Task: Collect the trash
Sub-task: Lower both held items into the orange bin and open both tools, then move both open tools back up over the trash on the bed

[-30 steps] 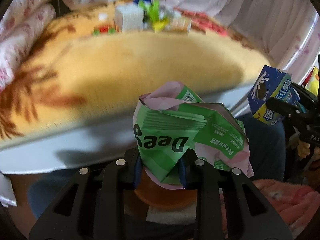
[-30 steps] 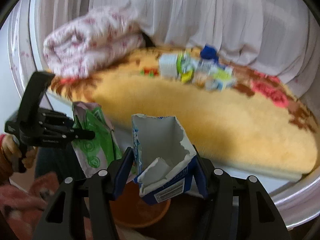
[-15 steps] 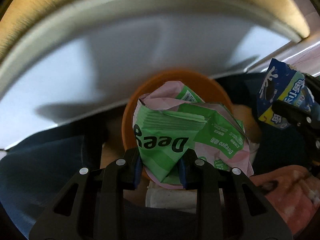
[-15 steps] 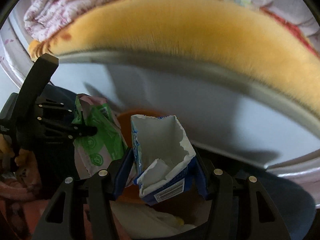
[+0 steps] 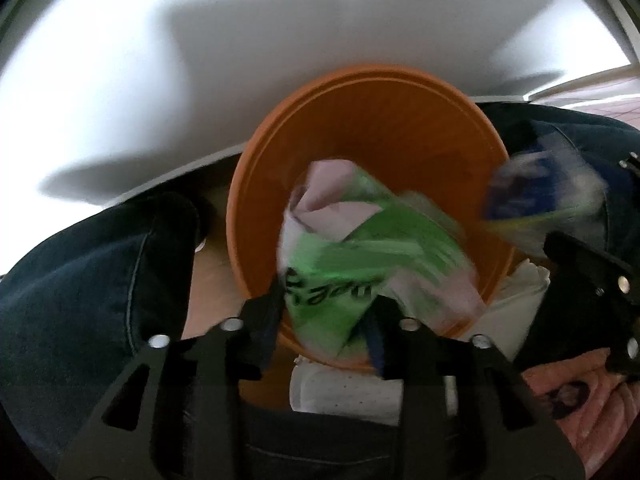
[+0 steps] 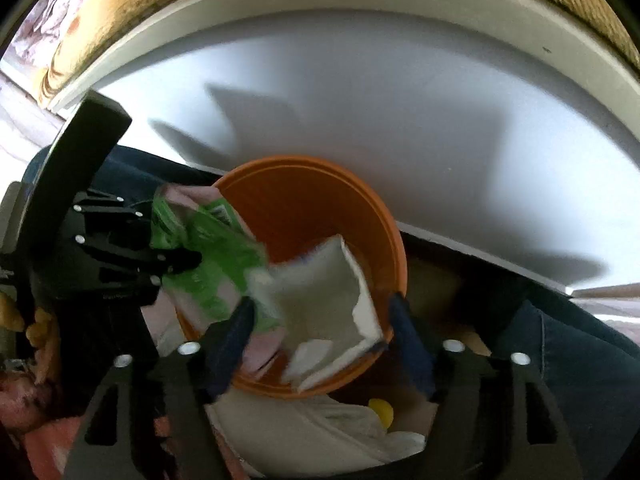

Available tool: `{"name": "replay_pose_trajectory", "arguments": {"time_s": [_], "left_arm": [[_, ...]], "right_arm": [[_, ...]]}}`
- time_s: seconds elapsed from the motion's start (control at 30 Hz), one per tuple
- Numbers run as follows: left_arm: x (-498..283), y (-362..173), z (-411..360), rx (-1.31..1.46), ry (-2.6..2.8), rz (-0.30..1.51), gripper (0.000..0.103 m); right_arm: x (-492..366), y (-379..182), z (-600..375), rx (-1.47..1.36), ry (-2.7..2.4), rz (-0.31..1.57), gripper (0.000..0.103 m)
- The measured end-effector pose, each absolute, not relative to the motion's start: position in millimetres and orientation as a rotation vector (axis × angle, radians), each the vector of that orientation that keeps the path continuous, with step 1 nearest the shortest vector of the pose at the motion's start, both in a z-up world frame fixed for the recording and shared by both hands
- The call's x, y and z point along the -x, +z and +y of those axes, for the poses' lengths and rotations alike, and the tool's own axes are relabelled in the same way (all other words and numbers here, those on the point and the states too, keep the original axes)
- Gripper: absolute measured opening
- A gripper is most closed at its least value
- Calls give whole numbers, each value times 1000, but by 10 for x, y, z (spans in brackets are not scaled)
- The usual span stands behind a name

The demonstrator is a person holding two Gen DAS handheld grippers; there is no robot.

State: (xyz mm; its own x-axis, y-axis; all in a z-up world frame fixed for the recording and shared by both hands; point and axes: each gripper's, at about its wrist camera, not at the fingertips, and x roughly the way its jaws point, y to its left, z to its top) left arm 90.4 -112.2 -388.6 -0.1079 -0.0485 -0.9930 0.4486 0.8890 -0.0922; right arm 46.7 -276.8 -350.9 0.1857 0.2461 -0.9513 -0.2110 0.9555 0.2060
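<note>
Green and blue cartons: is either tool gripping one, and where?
Neither, apparently. The left tool and right tool have just been opening their jaws; the green carton and blue carton lie loose between them.

Bin (image 5: 360, 128) sat on floor between person's knees (image 5: 92, 280), just before bed's side panel (image 5: 200, 60). Green carton (image 5: 352, 264) over bin's left half, torn carton (image 6: 332, 316) beside it, right.

left gripper (image 5: 326, 312): my black frame, triangular cut-outs, silver screws, blue pads | right gripper (image 6: 320, 320): my same black build, silver screws, dark blue pads | clothes: dark blue jeans (image 5: 92, 280) with stitched seams, pink patterned sleeve (image 5: 580, 384)
</note>
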Motion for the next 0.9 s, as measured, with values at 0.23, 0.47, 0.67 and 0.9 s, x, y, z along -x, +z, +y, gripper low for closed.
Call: {"name": "replay_pose_trajectory", "arguments": {"time_s": [0.23,0.47,0.67,0.9], "left_arm": [[-883,-3852,-1114,-310,-400,1627,70],[-867,-3833,-1079,-303,-394,1620,72],[-859,-3809,-1071,-300,-392,1608,72],[-844,-3757,-1077,-303,-390,1589,72]], "right_arm": [[-472,-3465,-2851,-46,303,1338,77],[-390,-3442,-2837,-42,292,1332,78],[-399,-3494,-2854,-41,287,1325,78],[-354,-3447,-2849,-41,277,1306,78]]}}
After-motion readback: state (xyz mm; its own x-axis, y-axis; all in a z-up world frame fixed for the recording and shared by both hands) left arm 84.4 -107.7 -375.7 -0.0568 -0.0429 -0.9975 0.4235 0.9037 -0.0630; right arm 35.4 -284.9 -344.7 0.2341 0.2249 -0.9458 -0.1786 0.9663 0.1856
